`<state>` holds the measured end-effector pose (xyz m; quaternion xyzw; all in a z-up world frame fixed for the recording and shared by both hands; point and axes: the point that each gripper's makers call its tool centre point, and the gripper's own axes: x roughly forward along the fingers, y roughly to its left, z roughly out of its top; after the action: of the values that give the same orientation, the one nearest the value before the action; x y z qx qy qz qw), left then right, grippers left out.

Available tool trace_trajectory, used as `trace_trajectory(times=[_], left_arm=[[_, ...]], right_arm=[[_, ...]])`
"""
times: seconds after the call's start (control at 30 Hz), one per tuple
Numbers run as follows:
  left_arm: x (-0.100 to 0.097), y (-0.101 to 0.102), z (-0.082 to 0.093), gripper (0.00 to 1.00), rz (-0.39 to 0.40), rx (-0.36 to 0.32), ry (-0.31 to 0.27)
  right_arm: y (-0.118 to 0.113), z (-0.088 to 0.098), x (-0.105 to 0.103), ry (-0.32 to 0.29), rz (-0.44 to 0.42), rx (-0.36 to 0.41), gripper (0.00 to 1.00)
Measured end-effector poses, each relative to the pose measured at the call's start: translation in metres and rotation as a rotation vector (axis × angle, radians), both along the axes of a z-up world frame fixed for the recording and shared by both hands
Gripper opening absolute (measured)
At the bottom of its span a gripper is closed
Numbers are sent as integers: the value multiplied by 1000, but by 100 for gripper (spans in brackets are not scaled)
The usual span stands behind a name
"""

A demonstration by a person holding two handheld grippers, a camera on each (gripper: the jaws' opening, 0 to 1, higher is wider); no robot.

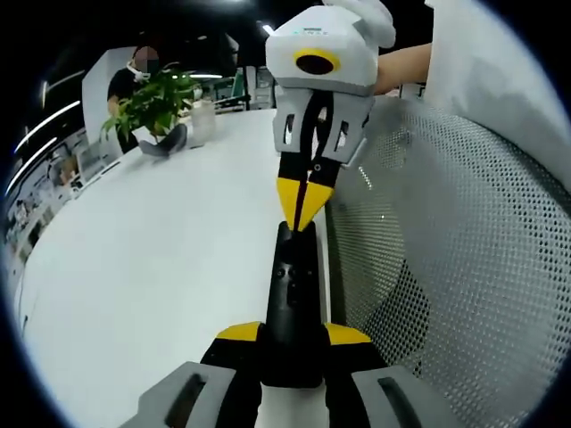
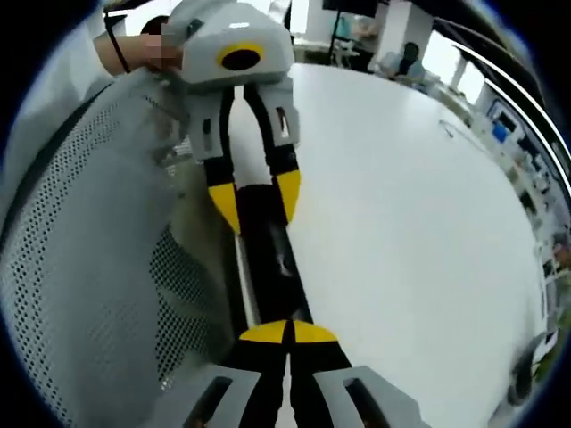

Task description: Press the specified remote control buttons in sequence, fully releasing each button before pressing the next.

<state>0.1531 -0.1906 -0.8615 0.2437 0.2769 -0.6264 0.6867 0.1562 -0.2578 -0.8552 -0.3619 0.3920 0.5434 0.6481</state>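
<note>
So the biggest thing in play is the white table, a wide glossy surface, and right along its edge a grey mesh chair back is pushed up close. Further off, a potted plant is parked near the far edge in the left gripper view, with a person seated behind it.

The black remote is held out over the table edge, just beside the mesh. It's clamped by the left gripper at its near end, yellow tips pinched against both long sides. The right gripper is brought in from the opposite end with its jaws squeezed together into a single point, and that point is set down on the remote's far end; whether a button is actually being pushed down can't be told.

In the right gripper view the remote is seen lengthwise between the two tools.

Handling-wise, it's judged to be light, stiff plastic, slim and probably a bit slick, so it could pivot or slide if poked off-centre. It's best held by the long edges at the lower end, buttons kept uncovered.
</note>
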Motion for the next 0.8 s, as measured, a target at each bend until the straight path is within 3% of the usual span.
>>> trace_trajectory(times=[0.27, 0.53, 0.8], left_arm=[[0, 0, 0, 24, 0, 1, 0], [0, 1, 0, 24, -1, 0, -2], [0, 1, 0, 24, -2, 0, -2]], right_arm=[[0, -1, 1, 13, 23, -45, 0], [-1, 0, 2, 30, -75, 25, 0], [1, 3, -2, 20, -52, 28, 0]])
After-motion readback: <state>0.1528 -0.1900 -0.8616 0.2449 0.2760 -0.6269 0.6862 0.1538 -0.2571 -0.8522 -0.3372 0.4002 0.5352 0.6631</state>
